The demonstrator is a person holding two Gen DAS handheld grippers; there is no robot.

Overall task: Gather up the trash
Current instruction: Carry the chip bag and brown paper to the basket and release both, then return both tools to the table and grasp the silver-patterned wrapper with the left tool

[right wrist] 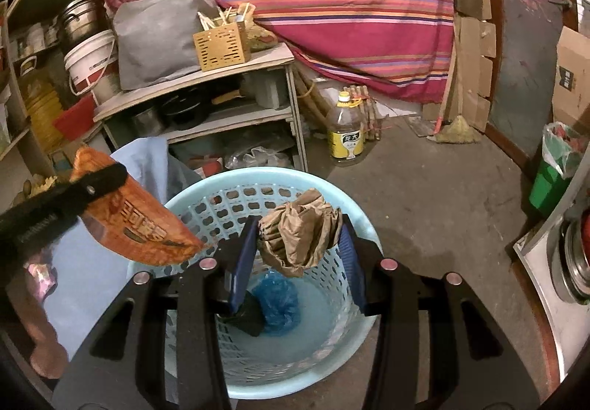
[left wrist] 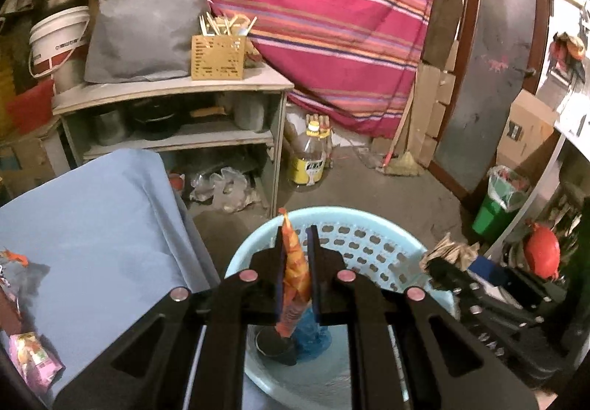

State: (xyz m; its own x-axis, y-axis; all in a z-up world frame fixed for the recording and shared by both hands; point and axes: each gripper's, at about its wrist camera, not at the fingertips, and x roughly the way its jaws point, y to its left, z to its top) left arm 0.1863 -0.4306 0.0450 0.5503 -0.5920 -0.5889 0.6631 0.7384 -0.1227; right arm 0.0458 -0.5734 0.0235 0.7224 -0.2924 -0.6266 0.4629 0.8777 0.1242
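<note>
Left gripper [left wrist: 295, 262] pinches an orange wrapper [left wrist: 293, 273]; right gripper [right wrist: 300, 244] clamps crumpled brown paper [right wrist: 300, 229]. The wrapper, at the basket's [right wrist: 343, 185] nine-o'clock rim, may fall outside if released.

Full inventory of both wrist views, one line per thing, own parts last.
laundry-style basket: 1, light blue, on the floor below both grippers
blue plastic bag: 1, blue, basket bottom
dark object: 1, black, basket bottom beside the bag
snack wrapper: 1, orange, pinched in the left hand-held gripper
crumpled paper: 1, brown, between the right fingers over the basket
pink packet: 1, pink, on the blue cloth
oil bottle: 1, clear with yellow label, floor by the shelf
green bin: 1, green, lined, by the door
left hand-held gripper: 1, black, shut on the wrapper
right hand-held gripper: 1, black, shut on the paper
</note>
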